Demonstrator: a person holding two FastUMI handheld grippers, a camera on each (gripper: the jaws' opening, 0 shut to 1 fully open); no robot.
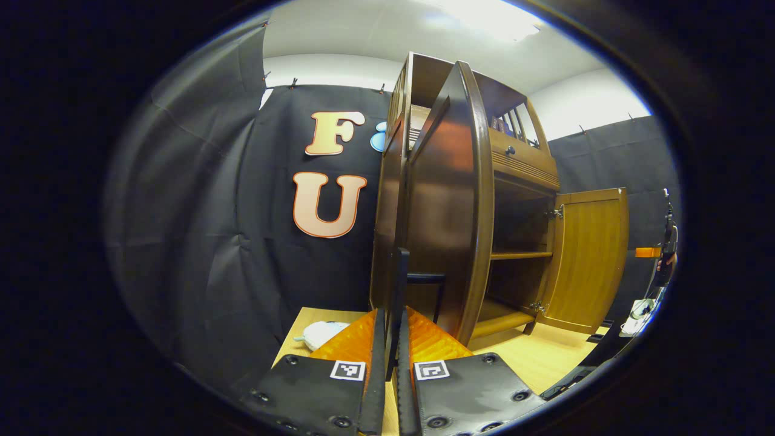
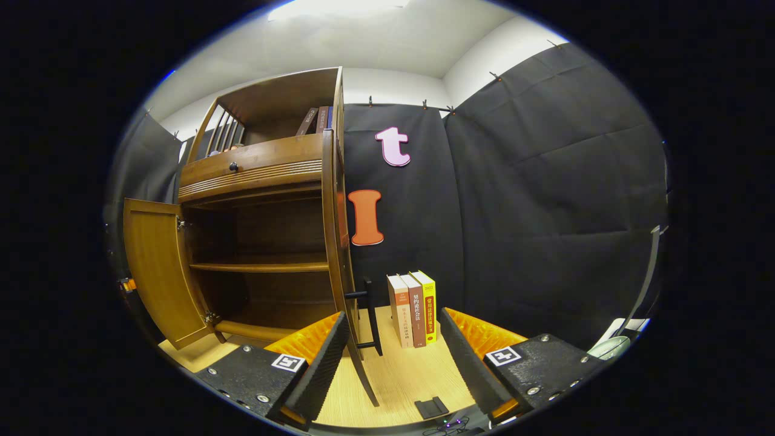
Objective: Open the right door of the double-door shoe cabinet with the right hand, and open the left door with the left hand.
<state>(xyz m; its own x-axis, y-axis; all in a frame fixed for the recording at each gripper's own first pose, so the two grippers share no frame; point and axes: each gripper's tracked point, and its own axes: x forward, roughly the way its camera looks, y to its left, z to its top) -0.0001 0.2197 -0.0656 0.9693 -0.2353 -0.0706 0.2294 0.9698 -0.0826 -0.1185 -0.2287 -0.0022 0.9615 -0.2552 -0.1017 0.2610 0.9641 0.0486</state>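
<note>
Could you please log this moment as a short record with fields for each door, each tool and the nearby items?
left door: open, its handle between the left tool's closed fingers
right door: open, edge-on in the right gripper view, handle free
right tool: open, beside that handle, apart from it
cabinet interior: shelf bare
nearby: three upright books on the tabletop

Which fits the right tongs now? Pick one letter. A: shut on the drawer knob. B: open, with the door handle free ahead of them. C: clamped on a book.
B: the right tongs stand wide open, and the right door's black handle sits ahead of them, ungripped.
</note>
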